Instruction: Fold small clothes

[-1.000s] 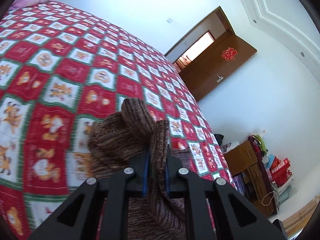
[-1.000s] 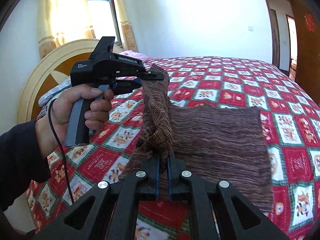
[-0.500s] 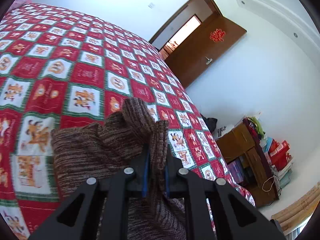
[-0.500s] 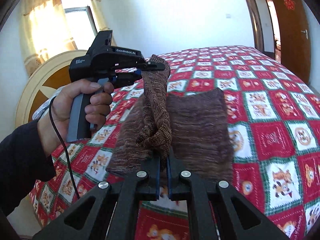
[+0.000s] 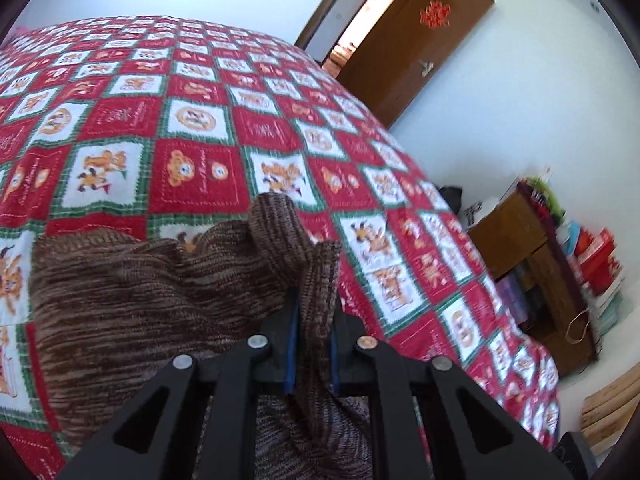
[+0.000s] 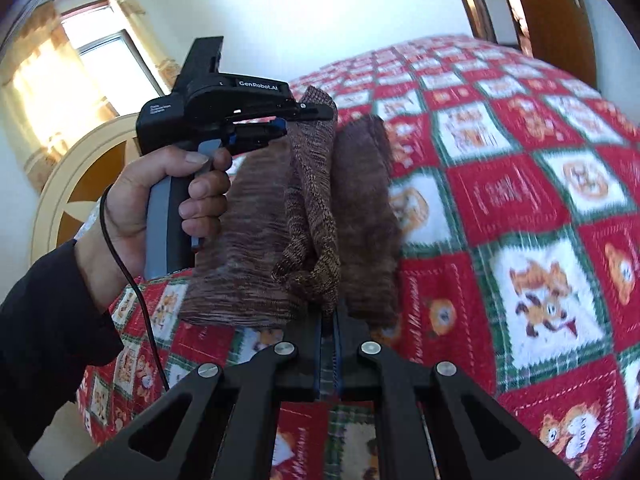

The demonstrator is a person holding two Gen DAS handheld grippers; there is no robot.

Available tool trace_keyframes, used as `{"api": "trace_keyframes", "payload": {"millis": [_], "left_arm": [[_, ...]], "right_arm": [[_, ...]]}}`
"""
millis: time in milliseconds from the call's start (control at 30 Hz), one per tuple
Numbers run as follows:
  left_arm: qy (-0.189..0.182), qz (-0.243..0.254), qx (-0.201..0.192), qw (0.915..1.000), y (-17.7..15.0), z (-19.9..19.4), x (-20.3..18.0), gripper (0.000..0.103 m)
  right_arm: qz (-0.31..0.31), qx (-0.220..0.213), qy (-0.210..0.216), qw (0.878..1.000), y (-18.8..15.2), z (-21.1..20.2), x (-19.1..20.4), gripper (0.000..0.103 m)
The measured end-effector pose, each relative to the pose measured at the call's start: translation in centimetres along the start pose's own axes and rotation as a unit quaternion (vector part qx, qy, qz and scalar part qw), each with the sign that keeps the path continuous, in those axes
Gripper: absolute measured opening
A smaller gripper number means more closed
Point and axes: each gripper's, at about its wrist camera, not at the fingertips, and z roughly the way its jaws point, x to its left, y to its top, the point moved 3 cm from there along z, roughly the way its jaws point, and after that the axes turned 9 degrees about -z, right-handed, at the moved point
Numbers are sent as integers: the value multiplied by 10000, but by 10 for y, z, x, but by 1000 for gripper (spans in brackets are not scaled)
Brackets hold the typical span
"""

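L gripper (image 5: 312, 344): jaws clamped on brown knit garment (image 5: 140, 292) edge | R gripper (image 6: 329, 344): jaws pinch its other edge | garment lifted above red quilt (image 6: 520, 200), near side, prob. for fold-over.

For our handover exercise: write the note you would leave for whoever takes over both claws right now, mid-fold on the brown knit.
Left claw: shut on one edge of the brown knit garment.
Right claw: shut on the same knit's edge, nearer the camera.
Garment: top edge stretched in the air between the two claws, halves hanging either side; the lower part lies on the red patchwork quilt.
Done: edge gripped and lifted, fold begun.
Left: lay the lifted edge across, release both, flatten, and probably one more fold.
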Motion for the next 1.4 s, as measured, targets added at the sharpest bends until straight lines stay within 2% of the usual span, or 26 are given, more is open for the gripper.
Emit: {"api": "trace_keyframes", "payload": {"millis": [133,200,267,333,367,400,433,467,500,600,700,800,933,1033,1233,1300,1333,1400], "left_arm": [[87,152,-48,9998,-1,-2,-10,18],[45,229,-165,9996,0,-14,-16,27],[97,263,-290,9992,2,-26,-17,65],[146,339,-604,9975,-2,-46,-14,80],[222,383,-683,9967,-5,-54,-11,88],[299,409,-762,9958,-11,-64,-4,90],[383,416,-838,9949,-16,-72,3,90],[553,466,-896,9934,-25,-81,13,91],[690,511,-928,9920,-30,-84,21,91],[1189,726,-1044,9847,-56,-96,48,92],[1248,738,-951,9849,-80,-98,69,92],[1069,577,-900,9885,-94,-91,83,99],[804,343,-845,9926,-90,-86,91,103],[564,54,-758,9955,-90,-85,102,103],[144,-289,-970,9948,-91,-94,113,103],[84,-308,-977,9947,-91,-93,114,103],[55,-333,-965,9948,-90,-93,115,103],[54,-325,-967,9948,-91,-93,116,103]], "right_arm": [[338,124,90,9993,-2,2,-16,4],[417,184,141,9989,-5,3,-21,4],[512,206,231,9982,-5,4,-24,5],[516,148,258,9982,-6,1,-24,8],[535,125,210,9983,-7,-1,-24,20],[568,73,175,9982,-8,-4,-25,32],[575,3,150,9982,-8,-6,-25,55],[582,-137,38,9982,-7,-11,-25,65],[564,-299,-87,9979,-6,-17,-24,66],[390,-516,-295,9975,-6,-25,-20,66],[198,-559,-491,9970,-4,-26,-12,66],[-205,-601,-864,9942,5,-26,-3,66],[-353,-346,-698,9963,24,-18,6,65],[-492,-202,-696,9962,49,0,15,45],[-251,63,-759,9968,98,56,3,45],[-52,220,-539,9983,105,73,-4,45],[-6,293,-568,9980,106,79,-6,45],[-19,358,-835,9959,108,85,-9,7]]}}
